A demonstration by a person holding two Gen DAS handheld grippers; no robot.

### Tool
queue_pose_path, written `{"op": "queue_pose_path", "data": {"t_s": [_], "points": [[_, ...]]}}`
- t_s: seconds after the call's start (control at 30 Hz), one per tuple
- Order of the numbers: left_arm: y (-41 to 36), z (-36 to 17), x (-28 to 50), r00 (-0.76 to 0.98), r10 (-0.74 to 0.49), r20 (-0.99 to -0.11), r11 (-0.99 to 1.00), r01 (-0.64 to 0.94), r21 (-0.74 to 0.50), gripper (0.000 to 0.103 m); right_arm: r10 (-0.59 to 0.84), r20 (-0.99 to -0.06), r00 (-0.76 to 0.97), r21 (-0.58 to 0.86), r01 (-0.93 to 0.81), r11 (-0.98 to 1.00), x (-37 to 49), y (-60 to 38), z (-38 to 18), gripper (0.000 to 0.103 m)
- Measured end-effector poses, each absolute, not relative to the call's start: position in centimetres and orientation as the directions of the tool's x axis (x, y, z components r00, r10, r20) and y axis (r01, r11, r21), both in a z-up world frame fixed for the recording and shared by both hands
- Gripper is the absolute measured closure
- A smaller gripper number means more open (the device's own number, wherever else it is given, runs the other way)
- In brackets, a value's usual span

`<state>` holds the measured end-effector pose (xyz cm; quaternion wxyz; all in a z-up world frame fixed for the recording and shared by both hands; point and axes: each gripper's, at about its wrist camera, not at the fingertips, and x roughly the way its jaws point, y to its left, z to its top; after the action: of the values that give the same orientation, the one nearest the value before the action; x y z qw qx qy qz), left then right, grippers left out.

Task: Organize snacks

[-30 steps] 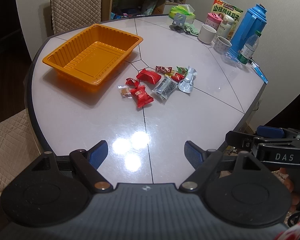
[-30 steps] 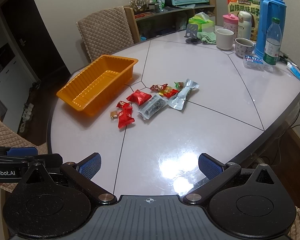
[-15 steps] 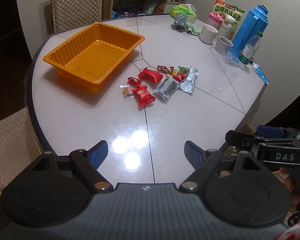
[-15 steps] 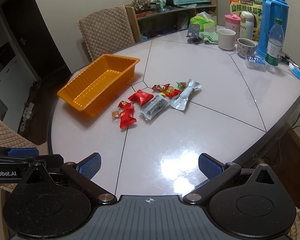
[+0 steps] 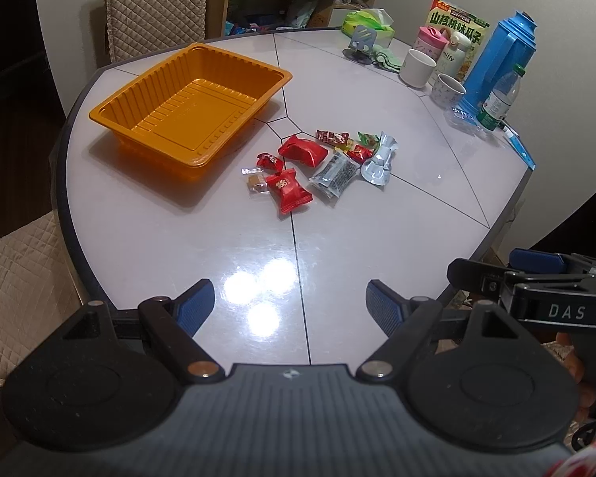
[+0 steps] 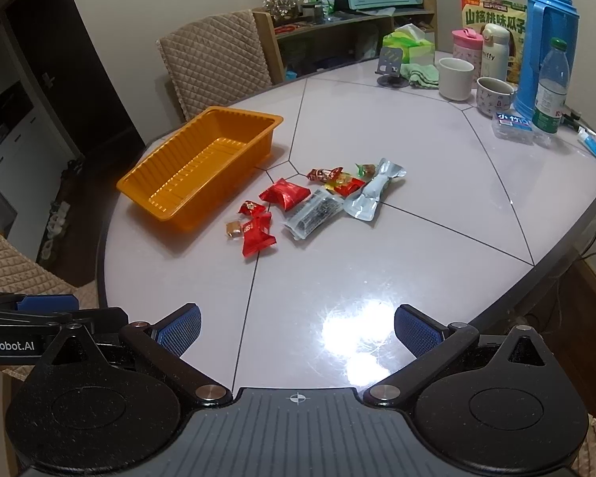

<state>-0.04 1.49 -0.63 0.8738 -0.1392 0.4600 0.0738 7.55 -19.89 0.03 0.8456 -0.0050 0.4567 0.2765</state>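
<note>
An empty orange tray [image 5: 186, 103] [image 6: 202, 159] sits on the white table's left side. To its right lies a loose pile of snacks: a red candy packet [image 5: 288, 190] [image 6: 258, 234], a larger red packet [image 5: 302, 151] [image 6: 285, 194], a small brown candy [image 5: 256, 182] [image 6: 233, 227], a grey-black packet [image 5: 335, 173] [image 6: 313, 214], a silver packet [image 5: 379, 159] [image 6: 371, 194] and small wrapped candies [image 5: 331, 136] [image 6: 325, 173]. My left gripper [image 5: 290, 306] is open and empty above the near table edge. My right gripper [image 6: 297, 328] is open and empty, also well short of the snacks.
At the back right stand a blue thermos [image 6: 546, 43], a water bottle [image 6: 551, 87], two cups [image 6: 455, 78], a snack box [image 6: 492, 16] and a tissue pack [image 6: 407, 43]. Quilted chairs [image 6: 214, 63] stand around the table. The other gripper shows at each view's edge.
Both grippers have drifted slightly toward the table; the tray and snacks sit a little lower in each view. Nothing on the table has moved.
</note>
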Motion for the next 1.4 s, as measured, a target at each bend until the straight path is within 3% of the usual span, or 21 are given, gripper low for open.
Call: {"op": "queue_pose_path", "data": {"t_s": [1.4], "points": [[1.5,-1.4,3.8,0.547,-0.019,-0.837,0.944,-0.267,-0.196,0.021,0.484,-0.779,0.398,0.262,-0.494,0.829,11.8,-19.7,-1.4,0.0]]}}
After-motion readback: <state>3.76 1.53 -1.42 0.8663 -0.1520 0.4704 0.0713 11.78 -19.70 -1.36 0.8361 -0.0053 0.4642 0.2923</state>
